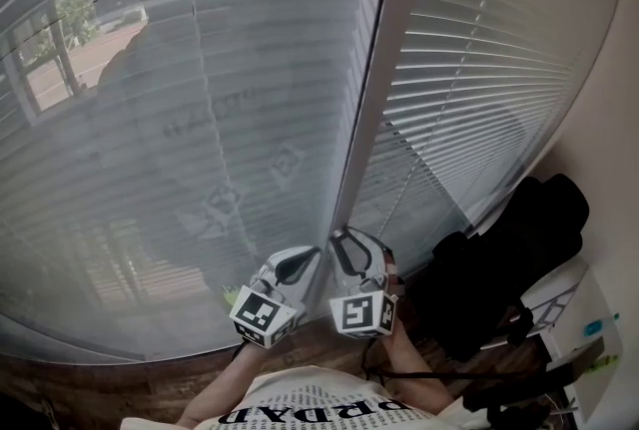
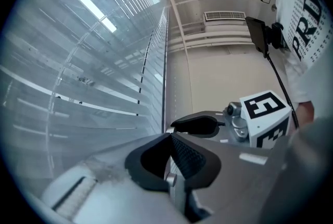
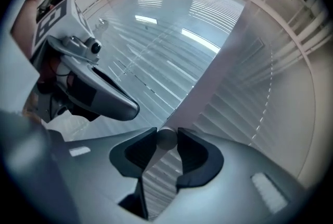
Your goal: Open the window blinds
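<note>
Large dark letters "PRD" stand on the person's white shirt (image 2: 307, 15) at 2 o'clock in the left gripper view, the same print shows less clearly at 6 o'clock in the head view, and only black-and-white square markers cover the cubes of the left gripper (image 1: 306, 259) and right gripper (image 1: 344, 246).

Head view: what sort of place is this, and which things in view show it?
Probably an indoor room, perhaps an office. Slatted blinds hang on either side of a pale window frame, a wooden floor runs below them, and an air vent shows in the left gripper view.
</note>
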`<state>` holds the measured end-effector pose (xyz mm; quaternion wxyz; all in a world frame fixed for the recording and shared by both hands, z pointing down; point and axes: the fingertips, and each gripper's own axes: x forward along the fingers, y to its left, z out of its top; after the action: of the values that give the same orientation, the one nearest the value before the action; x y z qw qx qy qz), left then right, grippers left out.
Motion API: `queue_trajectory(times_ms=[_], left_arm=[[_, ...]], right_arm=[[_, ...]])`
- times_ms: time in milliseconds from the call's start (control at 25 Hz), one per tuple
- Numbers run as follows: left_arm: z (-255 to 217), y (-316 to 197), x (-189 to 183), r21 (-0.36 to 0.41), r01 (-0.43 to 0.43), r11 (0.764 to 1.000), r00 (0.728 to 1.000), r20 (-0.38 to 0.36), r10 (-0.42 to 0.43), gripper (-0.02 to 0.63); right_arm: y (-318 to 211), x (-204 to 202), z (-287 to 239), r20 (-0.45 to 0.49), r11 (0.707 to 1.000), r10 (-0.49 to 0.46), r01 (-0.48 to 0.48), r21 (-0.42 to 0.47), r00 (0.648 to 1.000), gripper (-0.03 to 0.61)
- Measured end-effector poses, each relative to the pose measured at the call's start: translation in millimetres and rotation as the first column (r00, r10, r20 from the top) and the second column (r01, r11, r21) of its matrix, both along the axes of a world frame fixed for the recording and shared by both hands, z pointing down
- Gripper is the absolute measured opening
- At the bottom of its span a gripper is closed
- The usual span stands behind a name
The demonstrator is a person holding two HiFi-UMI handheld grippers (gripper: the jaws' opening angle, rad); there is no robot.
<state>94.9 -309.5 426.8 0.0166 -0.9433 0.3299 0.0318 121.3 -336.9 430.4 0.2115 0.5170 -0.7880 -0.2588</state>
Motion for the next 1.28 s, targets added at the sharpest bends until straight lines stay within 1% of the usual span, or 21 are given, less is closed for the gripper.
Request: queue_trajectory(times_ms=[200,280,360,480,720,840,1000,1120,1280], left_arm=[[3,-1,-2,-0.005,0.008,1.000,1.000,-0.003,-0.008,-0.008],[4,-2,-2,-0.003,0.011,1.000,1.000,0.000,-0.011,-0.008],[1,-2,-3,0.006,0.014,1.000,1.000,0.002,-0.014,-0.008],[0,-2,-2,0.003,0.012,1.000,1.000,0.001,-0.012,-0.008],[-2,-1,-1,0.009,0.005,1.000,1.000,0.004,-0.005,-0.008],[-1,-1,0,0.007,0.003,1.000,1.000,0.002,-0.003,-0.008],[-1,-2,-2,0.006,0.006,1.000,1.000,0.003,-0.006,-0.008],[-1,-2,-3,0.010,0.008,1.000,1.000,0.004,-0.008,-0.008],[5,0,-2,0.043,0.003,0.999,1.000,0.028,-0.004,-0.008]], right_arm=[[0,3,-3,0.165,0.999,0.003,0.006,-0.053,0.986,0.133],[-1,4,-4,0.245,0.997,0.012,0.008,-0.078,0.970,0.133],[-1,6,-4,0.325,0.995,0.019,0.015,-0.103,0.946,0.133],[-2,8,-5,0.402,0.992,0.033,0.020,-0.127,0.915,0.133],[-2,8,-3,0.476,0.988,0.043,0.034,-0.153,0.878,0.133],[-3,11,-2,0.528,0.985,0.053,0.044,-0.169,0.848,0.133],[-4,14,-1,0.545,0.983,0.067,0.038,-0.179,0.836,0.133],[-4,14,-2,0.574,0.981,0.071,0.046,-0.186,0.816,0.133],[-4,14,-2,0.594,0.981,0.076,0.048,-0.190,0.801,0.133]])
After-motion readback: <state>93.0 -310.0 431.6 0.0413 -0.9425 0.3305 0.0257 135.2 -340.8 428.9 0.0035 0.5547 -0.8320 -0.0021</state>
